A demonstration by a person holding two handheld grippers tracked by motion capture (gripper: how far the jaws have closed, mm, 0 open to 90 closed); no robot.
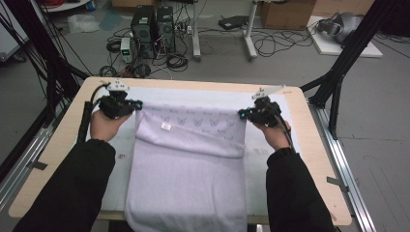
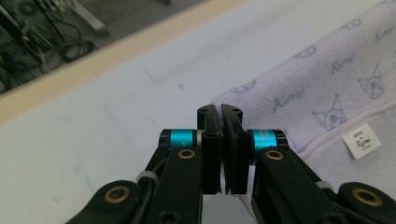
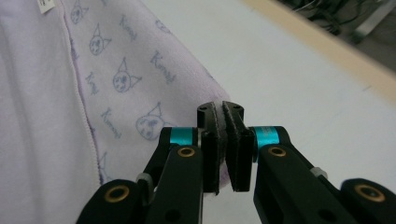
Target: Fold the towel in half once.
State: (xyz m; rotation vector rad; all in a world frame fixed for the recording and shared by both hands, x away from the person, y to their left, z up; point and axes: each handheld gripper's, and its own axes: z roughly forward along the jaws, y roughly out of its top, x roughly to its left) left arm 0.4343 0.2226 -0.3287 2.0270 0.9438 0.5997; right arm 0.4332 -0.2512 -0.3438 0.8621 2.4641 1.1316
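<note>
Towel (image 1: 188, 169) corners pinched between pressed-together jaws of left gripper (image 1: 138, 104) at nine o'clock, right gripper (image 1: 241, 115) at three.

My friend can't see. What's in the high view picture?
A person's two grippers, the left gripper and the right gripper, each pinch a far corner of a lilac towel, folding it over itself. The towel lies on a pale table and hangs over the near edge.

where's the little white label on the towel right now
In the high view the white label sits on the folded-over flap of the lilac towel, toward its left side, just right of the left gripper that pinches that corner.
</note>
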